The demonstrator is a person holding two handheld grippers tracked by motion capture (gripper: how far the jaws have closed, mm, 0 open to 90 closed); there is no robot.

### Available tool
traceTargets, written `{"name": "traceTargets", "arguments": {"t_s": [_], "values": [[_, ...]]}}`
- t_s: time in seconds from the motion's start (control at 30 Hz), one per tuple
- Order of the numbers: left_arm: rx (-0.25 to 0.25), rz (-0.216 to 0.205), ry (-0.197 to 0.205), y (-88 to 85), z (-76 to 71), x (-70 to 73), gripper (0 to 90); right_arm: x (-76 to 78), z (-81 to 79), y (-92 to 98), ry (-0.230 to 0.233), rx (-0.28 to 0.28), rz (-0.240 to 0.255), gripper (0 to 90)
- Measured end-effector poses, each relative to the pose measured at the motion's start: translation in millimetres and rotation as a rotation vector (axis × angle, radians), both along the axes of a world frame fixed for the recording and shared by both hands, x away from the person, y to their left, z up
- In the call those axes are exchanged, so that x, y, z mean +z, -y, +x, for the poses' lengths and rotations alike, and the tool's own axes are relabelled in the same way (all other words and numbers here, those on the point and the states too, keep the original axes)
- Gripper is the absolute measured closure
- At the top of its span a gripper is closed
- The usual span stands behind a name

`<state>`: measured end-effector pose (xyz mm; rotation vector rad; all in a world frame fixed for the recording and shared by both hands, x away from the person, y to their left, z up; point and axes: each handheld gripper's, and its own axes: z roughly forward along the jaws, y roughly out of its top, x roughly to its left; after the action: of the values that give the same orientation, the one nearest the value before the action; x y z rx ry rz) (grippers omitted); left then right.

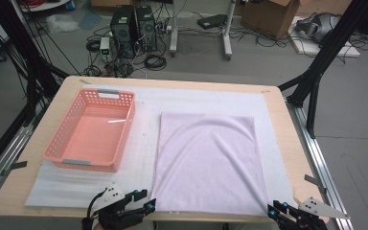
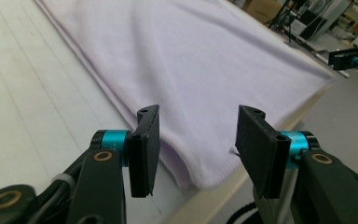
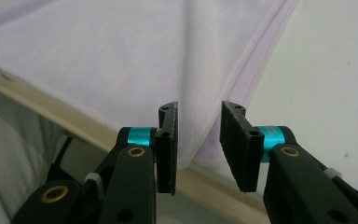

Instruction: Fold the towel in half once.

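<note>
- On the white foam mat [image 1: 139, 143], the lilac cloth [image 1: 206, 163] lies flat, folded to a rectangle, its near edge along the table's [image 1: 287, 143] near rim.
- Left of the cloth, well apart from it, a pink basket [image 1: 92, 130] stands on the same mat.
- At the cloth's near left corner sits the left gripper [image 1: 149, 203]; its jaws stand wide apart, one on each side of that corner [image 2: 200, 172], pads clear of the fabric and nothing held.
- At the cloth's near right corner sits the right gripper [image 1: 274, 211]; its jaws are parted less widely, with the hemmed corner [image 3: 198, 156] just beyond the gap, not pinched.
- Beyond the cloth, past the table's far edge, cables and computer towers [image 1: 133, 28] crowd the floor.
</note>
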<state>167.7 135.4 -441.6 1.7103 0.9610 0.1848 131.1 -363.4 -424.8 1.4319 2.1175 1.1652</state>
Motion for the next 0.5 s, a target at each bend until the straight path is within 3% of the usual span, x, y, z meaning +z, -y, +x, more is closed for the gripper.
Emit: {"name": "traceTargets", "arguments": {"t_s": [0.17, 0.5], "values": [[0.023, 0.001, 0.001, -2.2, 15.8, 2.9, 55.2, -0.7, 10.0, 2.4, 0.019, -0.038, -0.005, 67.2], [0.059, 0.086, -0.046, 7.9, 66.4, -2.8, 67.0, -2.0, 36.0, -0.4, 0.035, -0.042, -0.023, 68.4]]}}
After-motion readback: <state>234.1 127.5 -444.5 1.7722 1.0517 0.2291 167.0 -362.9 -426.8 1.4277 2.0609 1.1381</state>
